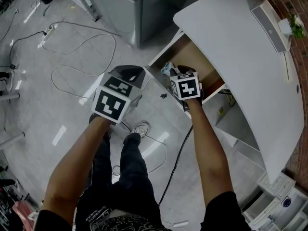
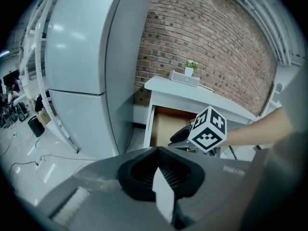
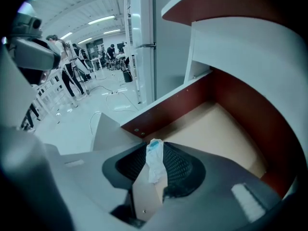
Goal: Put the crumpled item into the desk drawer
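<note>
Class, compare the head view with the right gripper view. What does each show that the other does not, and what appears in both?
Only the head view shows the person's forearms, legs and shoe, plus the small plant on the desktop. Only the right gripper view shows people standing far across the room under ceiling lights. Both show the open drawer and the crumpled item between the jaws of the right hand-held gripper.
</note>
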`<state>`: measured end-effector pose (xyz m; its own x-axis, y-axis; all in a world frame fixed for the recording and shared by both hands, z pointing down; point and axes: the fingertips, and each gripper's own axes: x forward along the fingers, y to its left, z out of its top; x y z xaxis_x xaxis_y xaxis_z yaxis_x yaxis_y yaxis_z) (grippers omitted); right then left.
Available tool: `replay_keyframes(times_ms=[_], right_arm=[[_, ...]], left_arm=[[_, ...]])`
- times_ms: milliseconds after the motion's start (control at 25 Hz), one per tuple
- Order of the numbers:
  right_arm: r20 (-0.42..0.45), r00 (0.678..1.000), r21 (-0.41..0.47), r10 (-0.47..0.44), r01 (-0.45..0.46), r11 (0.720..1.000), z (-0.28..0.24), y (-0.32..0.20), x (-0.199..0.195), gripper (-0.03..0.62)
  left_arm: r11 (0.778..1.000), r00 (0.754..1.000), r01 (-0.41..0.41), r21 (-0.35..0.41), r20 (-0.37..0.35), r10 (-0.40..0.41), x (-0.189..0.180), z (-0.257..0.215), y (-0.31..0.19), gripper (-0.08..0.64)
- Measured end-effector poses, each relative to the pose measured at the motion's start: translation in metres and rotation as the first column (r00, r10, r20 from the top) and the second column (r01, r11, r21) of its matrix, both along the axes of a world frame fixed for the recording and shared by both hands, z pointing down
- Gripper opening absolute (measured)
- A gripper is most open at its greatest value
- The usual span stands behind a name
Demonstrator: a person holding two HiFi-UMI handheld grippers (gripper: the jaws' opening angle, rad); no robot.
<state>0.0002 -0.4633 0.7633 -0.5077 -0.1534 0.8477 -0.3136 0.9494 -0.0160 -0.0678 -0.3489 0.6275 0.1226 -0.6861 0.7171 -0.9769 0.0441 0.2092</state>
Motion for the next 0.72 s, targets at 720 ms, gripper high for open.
replay_keyframes(times_ms=[720], right_arm=[[0.142, 0.99, 0.017, 0.018, -0.021, 1.0, -0.136, 0.016, -0.023, 0.091]], left_arm=[[0.997, 0.998, 0.024, 0.077, 0.058, -0.028, -0.009, -0.086, -0.013, 0.0]])
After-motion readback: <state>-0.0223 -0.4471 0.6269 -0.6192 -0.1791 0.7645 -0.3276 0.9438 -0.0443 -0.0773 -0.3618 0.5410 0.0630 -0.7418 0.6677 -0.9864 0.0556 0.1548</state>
